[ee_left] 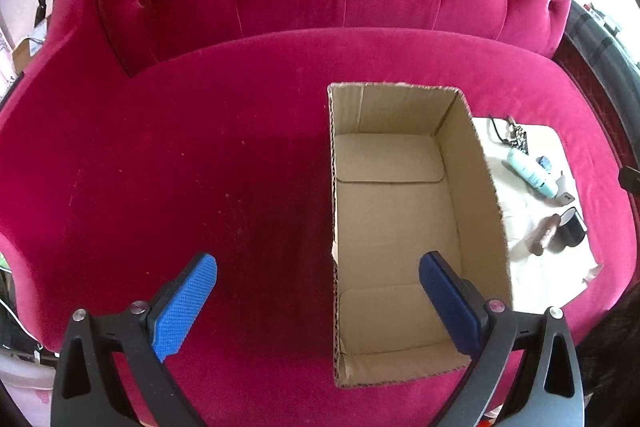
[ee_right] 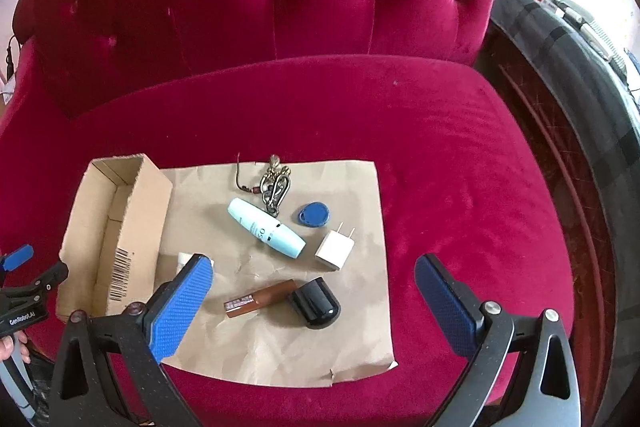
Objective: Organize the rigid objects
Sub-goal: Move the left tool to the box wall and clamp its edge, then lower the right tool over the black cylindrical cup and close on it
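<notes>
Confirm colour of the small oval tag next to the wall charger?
Blue. The oval tag shows best in the right wrist view, beside the white charger.

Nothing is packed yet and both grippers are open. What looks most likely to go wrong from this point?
1. The light blue tube and brown lipstick are round and lie on their sides; a pinch from the right gripper may roll them across the brown paper.
2. The lipstick lies right against the black cap, so grasping one could knock the other.
3. The metal keychain is loose and may snag on the cardboard box wall.
</notes>
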Motion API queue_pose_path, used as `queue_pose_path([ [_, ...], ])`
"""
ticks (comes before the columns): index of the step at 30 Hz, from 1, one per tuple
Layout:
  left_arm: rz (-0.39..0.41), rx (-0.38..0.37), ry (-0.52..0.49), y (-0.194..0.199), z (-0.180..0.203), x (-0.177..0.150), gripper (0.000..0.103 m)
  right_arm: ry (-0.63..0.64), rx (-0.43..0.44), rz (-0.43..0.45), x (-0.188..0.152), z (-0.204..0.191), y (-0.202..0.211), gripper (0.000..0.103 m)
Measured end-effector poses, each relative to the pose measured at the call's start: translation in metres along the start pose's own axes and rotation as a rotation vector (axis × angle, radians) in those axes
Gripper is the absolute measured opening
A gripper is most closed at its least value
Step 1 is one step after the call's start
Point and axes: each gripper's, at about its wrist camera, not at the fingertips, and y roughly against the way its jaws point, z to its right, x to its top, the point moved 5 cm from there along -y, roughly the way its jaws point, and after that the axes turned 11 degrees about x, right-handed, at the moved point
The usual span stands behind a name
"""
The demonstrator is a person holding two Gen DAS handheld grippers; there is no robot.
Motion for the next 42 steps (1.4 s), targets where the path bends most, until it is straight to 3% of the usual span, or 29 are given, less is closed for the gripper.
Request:
queue_pose_path([
  [4, -0.02, -0.002, -0.021, -0.014, 0.005, -0.004, 0.103, 0.013, -0.037, -0.042, -0.005, 0.006, -0.018, 0.103],
  [8, -0.053, -0.02, -0.031, -0.024, 0.009, -0.009, 0.103, -0.041, -0.013, -0.114, -0.015, 0.019, -0.038, 0.103],
  [13, -0.036, -0.024, -0.033, -0.024, 0.009, -0.006, 0.099, -0.059, -0.028, -0.161, -0.025, 0.03, -0.054, 0.103],
  [18, -0.065, -0.052, -0.036, -0.03, 0.007, -0.005, 0.078, -0.038, -0.028, -0.181, -0.03, 0.028, -0.06, 0.103],
  [20, -0.087, -0.083, -0.043, -0.032, 0.008, -0.007, 0.061, -0.021, -0.032, -0.178, -0.031, 0.026, -0.059, 0.103],
  [22, -0.099, -0.085, -0.066, -0.034, 0.011, -0.009, 0.032, 0.003, -0.043, -0.173, -0.032, 0.023, -0.059, 0.103],
  [23, -0.109, -0.082, -0.075, -0.035, 0.012, -0.01, 0.023, 0.014, -0.05, -0.176, -0.034, 0.023, -0.06, 0.103],
  [25, -0.125, -0.091, -0.073, -0.036, 0.01, -0.012, 0.021, 0.016, -0.051, -0.181, -0.034, 0.023, -0.062, 0.103],
  [28, -0.109, -0.055, -0.068, -0.034, 0.004, -0.011, 0.004, 0.014, -0.051, -0.182, -0.034, 0.023, -0.062, 0.103],
  [42, -0.099, -0.037, -0.053, -0.034, 0.02, -0.011, 0.003, -0.03, -0.045, -0.232, -0.047, 0.044, -0.069, 0.103],
])
